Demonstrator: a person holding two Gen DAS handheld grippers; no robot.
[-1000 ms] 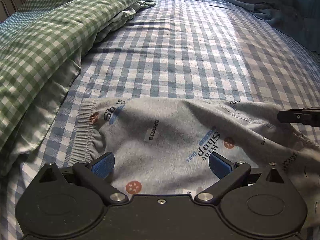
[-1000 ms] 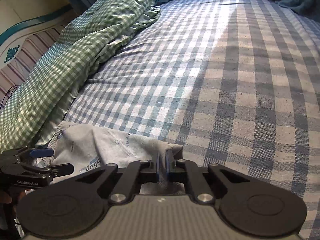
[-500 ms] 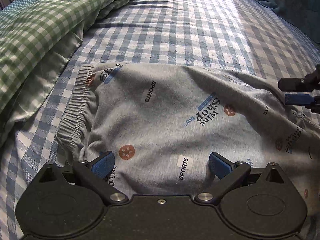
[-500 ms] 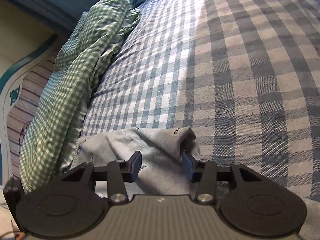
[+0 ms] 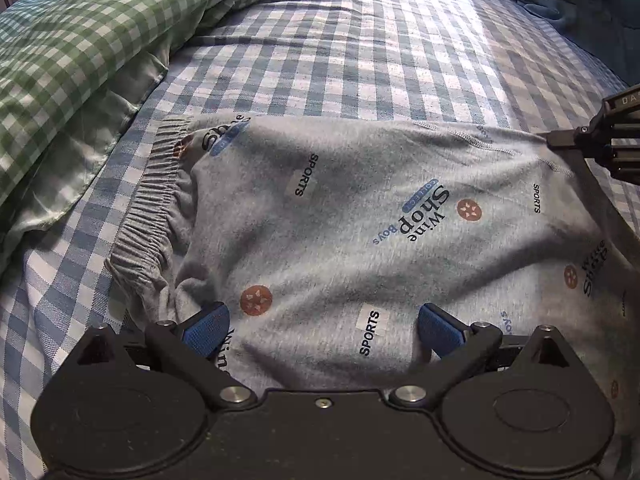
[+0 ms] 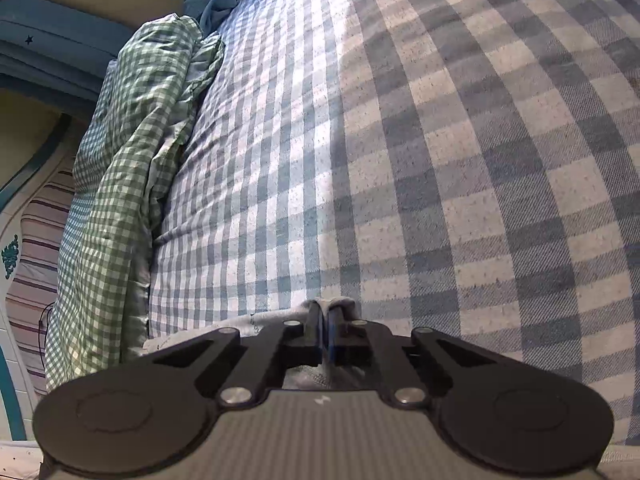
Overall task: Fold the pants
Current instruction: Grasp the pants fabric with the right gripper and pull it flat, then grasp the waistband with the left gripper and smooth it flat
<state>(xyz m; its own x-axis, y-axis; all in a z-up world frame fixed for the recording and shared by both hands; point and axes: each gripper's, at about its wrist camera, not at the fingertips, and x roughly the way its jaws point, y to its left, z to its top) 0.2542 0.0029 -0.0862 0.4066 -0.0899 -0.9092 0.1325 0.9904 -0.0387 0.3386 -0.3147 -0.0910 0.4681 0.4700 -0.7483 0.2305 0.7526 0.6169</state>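
Grey printed pants (image 5: 340,220) lie spread on the blue checked bedsheet (image 5: 360,52), with the elastic waistband (image 5: 148,216) at the left. My left gripper (image 5: 320,328) hovers over the near edge of the pants. It is open, its blue pads (image 5: 206,328) wide apart and the cloth loose between them. My right gripper (image 6: 328,314) is closing to a tight pinch on a raised fold at the far right edge of the pants (image 6: 276,316). In the left wrist view the right gripper (image 5: 560,142) shows at the right edge, on that same corner.
A bunched green checked duvet (image 5: 80,40) lies along the left side of the bed and is also seen in the right wrist view (image 6: 132,168). A dark blue cloth (image 5: 560,4) lies at the far right. A striped surface and wall (image 6: 36,240) border the bed's left.
My right gripper opened over the fold, rolled, and shut on it again. The pants now lie flatter and wider. My left gripper stayed open over the near edge.
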